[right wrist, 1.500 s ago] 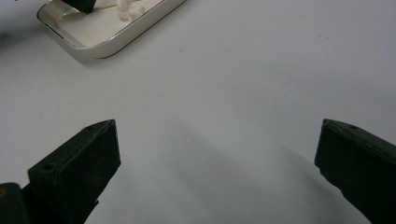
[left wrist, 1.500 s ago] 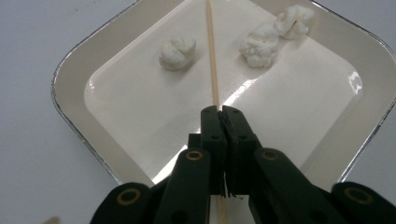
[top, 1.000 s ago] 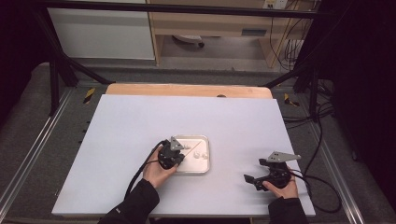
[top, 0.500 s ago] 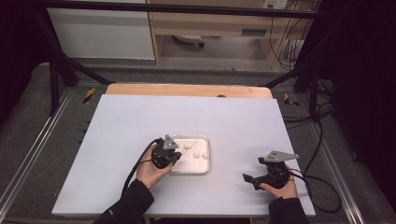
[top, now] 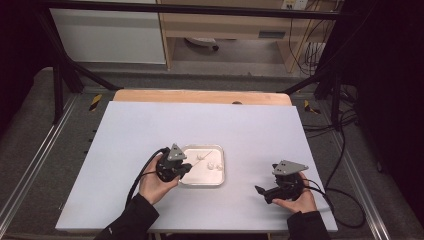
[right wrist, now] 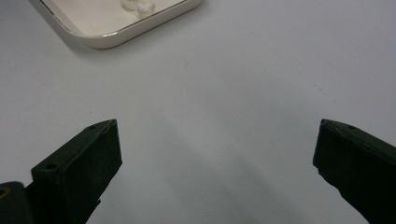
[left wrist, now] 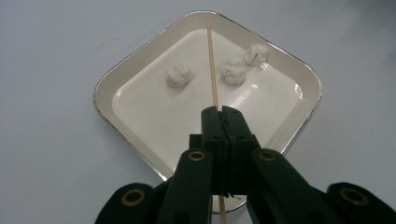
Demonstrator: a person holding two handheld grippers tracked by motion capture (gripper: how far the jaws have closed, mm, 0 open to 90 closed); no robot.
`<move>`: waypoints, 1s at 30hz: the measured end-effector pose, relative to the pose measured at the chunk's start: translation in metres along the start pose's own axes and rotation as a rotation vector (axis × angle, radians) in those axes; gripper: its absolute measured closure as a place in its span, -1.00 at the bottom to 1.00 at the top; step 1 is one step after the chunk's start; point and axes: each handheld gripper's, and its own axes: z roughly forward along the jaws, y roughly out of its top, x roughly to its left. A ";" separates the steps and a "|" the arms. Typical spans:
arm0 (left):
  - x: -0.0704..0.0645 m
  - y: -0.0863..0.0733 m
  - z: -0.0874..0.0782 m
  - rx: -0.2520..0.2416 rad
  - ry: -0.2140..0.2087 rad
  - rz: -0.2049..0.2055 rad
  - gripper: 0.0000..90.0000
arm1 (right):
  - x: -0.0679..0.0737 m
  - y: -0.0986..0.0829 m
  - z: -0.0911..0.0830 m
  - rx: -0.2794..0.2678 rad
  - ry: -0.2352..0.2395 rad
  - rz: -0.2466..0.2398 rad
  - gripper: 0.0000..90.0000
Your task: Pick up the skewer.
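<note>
We see the left gripper [left wrist: 222, 114] with its jaws pressed together on a thin wooden skewer [left wrist: 212, 65], which runs forward over the shallow white tray [left wrist: 116, 79]. The tray sits near the bench's front edge, left of centre, with three white lumps [left wrist: 179, 75] inside. The right gripper [right wrist: 217, 154] rests near the front right corner, jaws spread wide and holding nothing.

Lab: framed rig [top: 60, 75], cables [top: 345, 130].
</note>
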 end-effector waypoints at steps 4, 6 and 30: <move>-0.005 0.004 0.001 0.003 -0.014 0.008 0.97 | 0.007 0.004 -0.001 0.019 -0.027 -0.086 -0.94; -0.008 0.006 0.002 0.004 -0.023 0.010 0.97 | 0.010 0.006 -0.002 0.024 -0.036 -0.127 -0.92; -0.044 0.033 0.018 0.030 -0.097 0.092 0.97 | 0.032 0.025 -0.002 0.057 -0.080 -0.454 -0.67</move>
